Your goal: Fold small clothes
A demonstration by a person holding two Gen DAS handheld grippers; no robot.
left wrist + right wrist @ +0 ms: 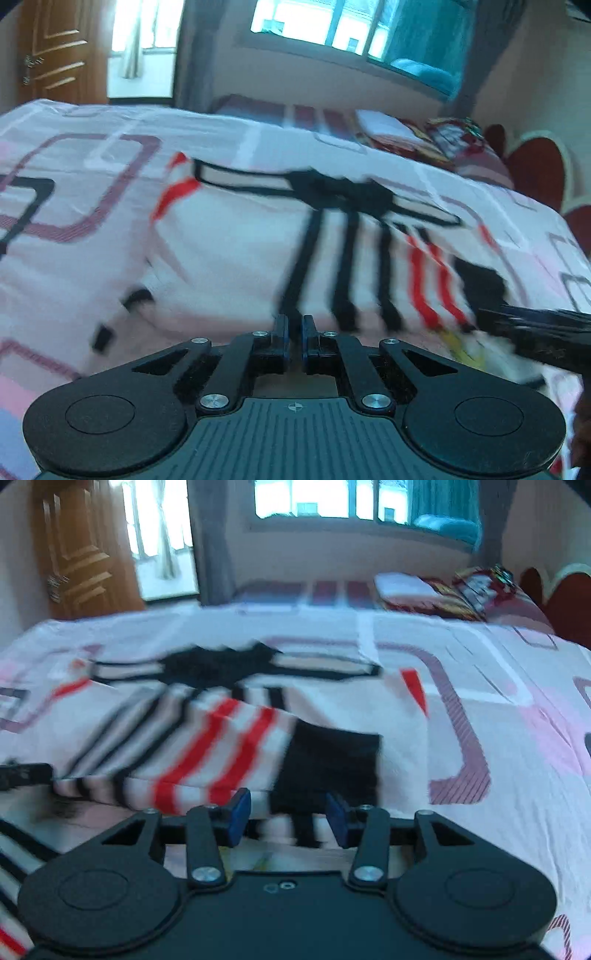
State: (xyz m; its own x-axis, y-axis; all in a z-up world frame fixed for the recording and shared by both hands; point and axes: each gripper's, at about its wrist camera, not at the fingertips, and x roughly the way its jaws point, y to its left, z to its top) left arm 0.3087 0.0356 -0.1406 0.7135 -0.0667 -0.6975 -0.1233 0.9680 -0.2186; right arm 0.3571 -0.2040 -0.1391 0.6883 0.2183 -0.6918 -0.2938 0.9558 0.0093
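Black linkage and two round pivots fill the bottom of each wrist view. Left gripper [294,332] has its blue-edged fingers [282,328] drawn almost together, with only a narrow slit between them; the blur hides whether cloth is pinched in that slit, though the shirt's [240,266] near edge lies right at the tips. Right gripper [288,814] stands partly open, its blue pads [239,806] set clearly apart. The shirt's folded hem [280,823] lies between them, and the pads do not appear to press on it.

In the left view the right gripper enters from the right edge as a dark bar [535,332] over the red-striped part. In the right view the left gripper's tip [26,773] shows at the left edge, touching the shirt's side.

The shirt is white with black and red stripes, a black collar [221,666] and a black block [332,760] on the folded-over sleeve. It lies across the near half of the bed, with its collar towards the far side.

The bedsheet [480,672] is pink-white with mauve and black rounded squares. Folded bedding and a pillow [402,583] sit at the far end, beside a red headboard [569,602]. Beyond are a wooden door [81,554], grey curtains [210,542] and a bright window [317,498] with a teal curtain. Both views are smeared by motion.
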